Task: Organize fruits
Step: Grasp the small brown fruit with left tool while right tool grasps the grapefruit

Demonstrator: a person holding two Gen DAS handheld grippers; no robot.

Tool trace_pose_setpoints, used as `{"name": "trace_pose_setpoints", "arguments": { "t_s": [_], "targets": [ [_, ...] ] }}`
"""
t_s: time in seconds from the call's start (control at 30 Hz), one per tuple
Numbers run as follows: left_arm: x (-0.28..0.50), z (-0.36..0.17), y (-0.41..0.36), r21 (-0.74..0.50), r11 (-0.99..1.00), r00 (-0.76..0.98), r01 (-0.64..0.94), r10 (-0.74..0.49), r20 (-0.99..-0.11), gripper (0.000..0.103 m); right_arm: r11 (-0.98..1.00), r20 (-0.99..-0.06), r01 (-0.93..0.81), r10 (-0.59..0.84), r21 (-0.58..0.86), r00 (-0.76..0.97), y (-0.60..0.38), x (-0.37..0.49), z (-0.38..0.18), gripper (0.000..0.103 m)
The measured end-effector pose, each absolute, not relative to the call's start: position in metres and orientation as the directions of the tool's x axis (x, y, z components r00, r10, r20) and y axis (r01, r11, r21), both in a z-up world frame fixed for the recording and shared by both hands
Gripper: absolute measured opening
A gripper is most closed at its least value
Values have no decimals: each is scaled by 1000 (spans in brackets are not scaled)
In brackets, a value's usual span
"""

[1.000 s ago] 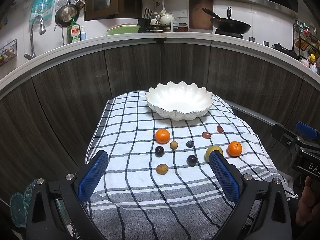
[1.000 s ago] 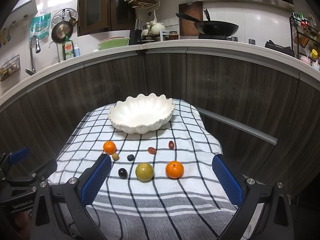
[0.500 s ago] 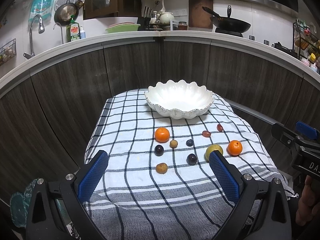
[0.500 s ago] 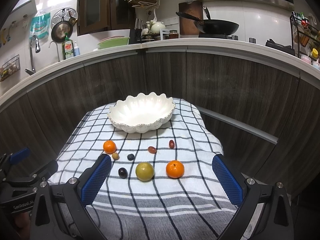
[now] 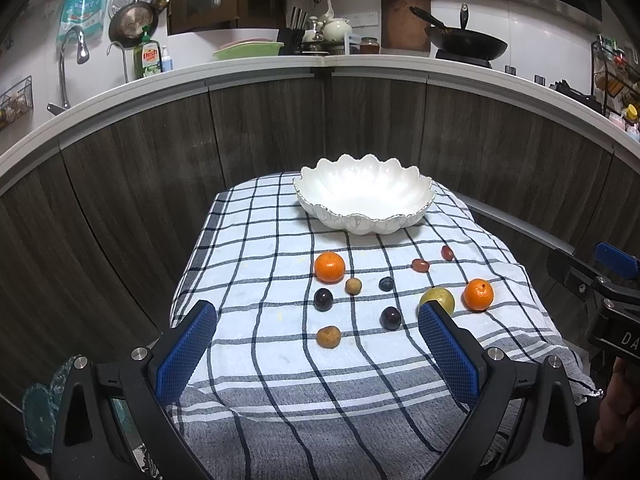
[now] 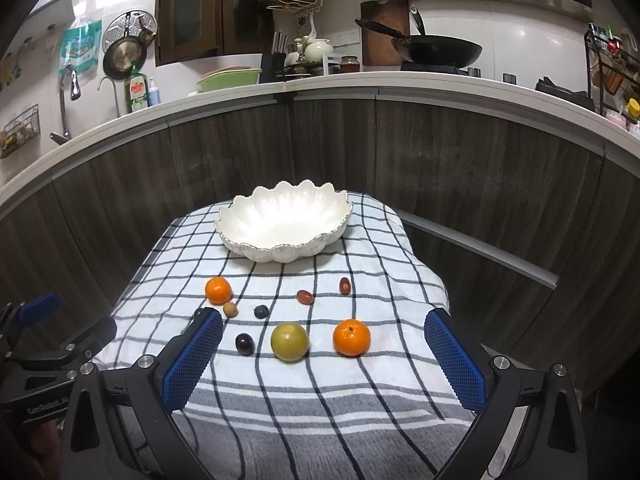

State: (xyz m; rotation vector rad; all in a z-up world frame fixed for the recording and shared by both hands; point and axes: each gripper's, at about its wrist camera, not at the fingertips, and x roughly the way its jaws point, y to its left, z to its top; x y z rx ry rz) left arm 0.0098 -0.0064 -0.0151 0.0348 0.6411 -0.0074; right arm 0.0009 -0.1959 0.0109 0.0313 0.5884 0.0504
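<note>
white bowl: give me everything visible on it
The white bowl is wide and shallow, glossy like glazed ceramic, with a scalloped rim edged in a thin dark or gilt line and fluted sides. It sits upright on the checked cloth at the far end, nothing visible inside. No fruit or gripper touches it.

A: Where does the left wrist view sit?
B: Behind its own fingers (image 5: pixel 206 344), low at the near edge of the checked cloth (image 5: pixel 256 240), facing the white bowl (image 5: pixel 364 204) and kitchen counter (image 5: pixel 240 76).

A: And the right wrist view?
B: Alongside, further right, same heading. Both share cloth, bowl (image 6: pixel 284 224), fruit; each glimpses the other gripper at its edge.
</note>
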Motion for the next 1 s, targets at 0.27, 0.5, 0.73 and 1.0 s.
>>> {"name": "trace_pose_setpoints", "arguments": {
  "t_s": [0.27, 0.5, 0.73, 1.0],
  "targets": [
    [20, -19, -6, 31, 999, 785, 30, -4, -620, 103, 998, -568, -53, 70, 46, 820, -192, 12, 0, 102],
    [33, -25, -6, 34, 999, 765, 21, 6, -644, 103, 997, -594, -66, 77, 41, 800, -188, 24, -7, 102],
    [46, -31, -3, 36, 999, 749, 14, 13, -662, 103, 996, -613, -80, 81, 29, 786, -183, 36, -14, 102],
    [60, -39, -1, 44, 999, 735, 15, 19, -678, 102, 995, -632, -100, 83, 9, 771, -177, 52, -20, 102]
  ]
}}
